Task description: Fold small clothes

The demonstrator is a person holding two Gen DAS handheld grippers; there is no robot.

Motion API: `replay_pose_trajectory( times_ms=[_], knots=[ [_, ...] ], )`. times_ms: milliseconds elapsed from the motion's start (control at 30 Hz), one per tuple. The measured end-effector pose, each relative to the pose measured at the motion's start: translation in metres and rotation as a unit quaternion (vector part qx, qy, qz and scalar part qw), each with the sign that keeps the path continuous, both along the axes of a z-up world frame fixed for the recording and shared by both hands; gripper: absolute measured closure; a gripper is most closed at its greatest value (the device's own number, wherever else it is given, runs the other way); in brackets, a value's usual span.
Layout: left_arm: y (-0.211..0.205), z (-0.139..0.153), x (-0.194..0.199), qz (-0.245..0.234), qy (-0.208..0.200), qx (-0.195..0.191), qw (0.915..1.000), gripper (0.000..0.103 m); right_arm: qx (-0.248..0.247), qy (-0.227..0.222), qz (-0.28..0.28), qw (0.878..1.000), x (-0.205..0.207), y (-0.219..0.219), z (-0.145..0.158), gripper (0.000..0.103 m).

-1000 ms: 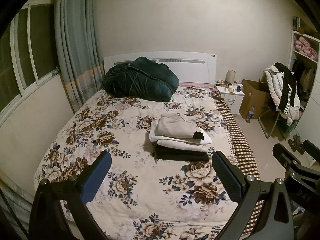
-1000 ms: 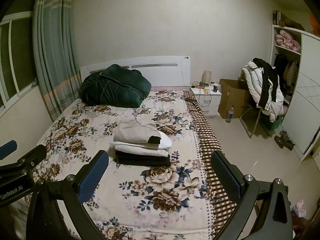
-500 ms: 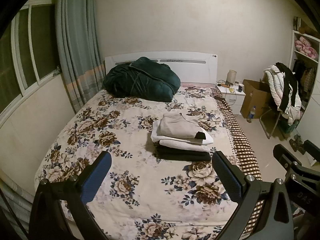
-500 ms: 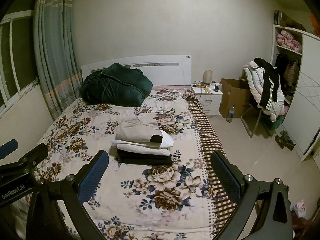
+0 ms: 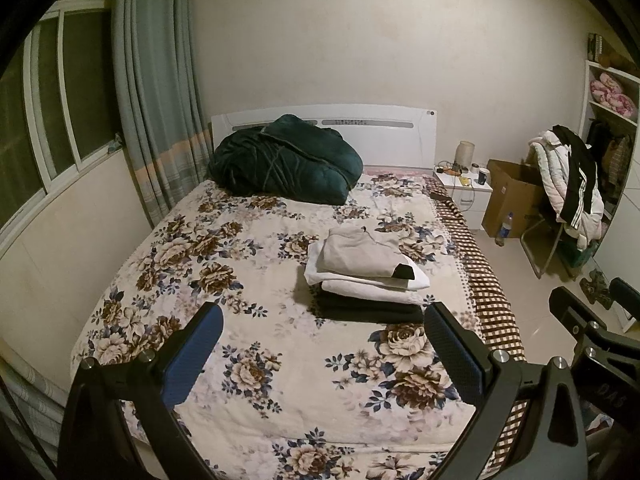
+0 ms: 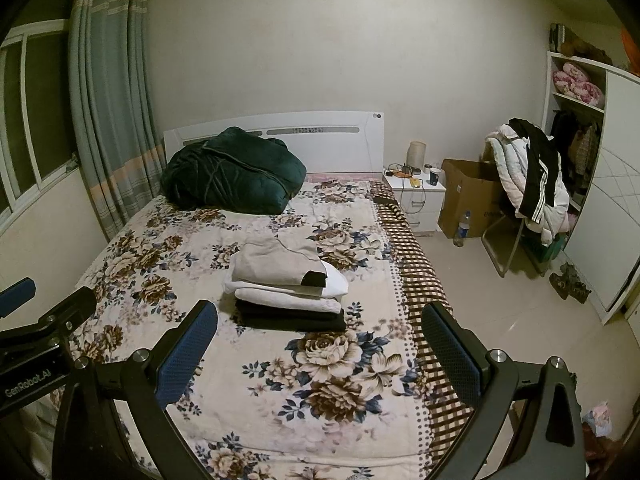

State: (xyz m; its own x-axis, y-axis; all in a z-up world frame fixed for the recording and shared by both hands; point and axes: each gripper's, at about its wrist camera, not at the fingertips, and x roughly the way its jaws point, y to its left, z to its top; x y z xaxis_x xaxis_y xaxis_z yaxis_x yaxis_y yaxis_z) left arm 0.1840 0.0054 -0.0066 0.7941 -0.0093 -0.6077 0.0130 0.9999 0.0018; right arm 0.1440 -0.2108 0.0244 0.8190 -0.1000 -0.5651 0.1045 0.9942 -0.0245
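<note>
A stack of folded clothes (image 5: 366, 278) lies on the floral bedspread (image 5: 256, 296): a beige garment on top, white ones under it, a black one at the bottom. It also shows in the right wrist view (image 6: 286, 284). My left gripper (image 5: 322, 354) is open and empty, held above the near end of the bed, short of the stack. My right gripper (image 6: 318, 350) is open and empty, held alike to the right. Each gripper shows at the edge of the other's view.
A dark green quilt (image 5: 282, 166) lies bundled at the white headboard (image 5: 384, 132). A nightstand (image 6: 416, 196), a cardboard box (image 6: 466, 196) and a chair piled with jackets (image 6: 528, 184) stand right of the bed. Curtains (image 5: 156, 92) and a window are at the left.
Both grippers have drifted slightly, so the bed sits a little further right and lower in view. The stack has not moved. Both stay open.
</note>
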Motion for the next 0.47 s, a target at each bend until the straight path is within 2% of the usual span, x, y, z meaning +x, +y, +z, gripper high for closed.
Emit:
replay_pose_trajectory(
  times_ms=[467],
  knots=[
    [0.0102, -0.0009, -0.0019, 0.005, -0.005, 0.001, 1.0, 0.0, 0.001, 0.001, 0.006, 1.0, 0.0029, 0.0022, 0.0016, 0.0]
  ],
)
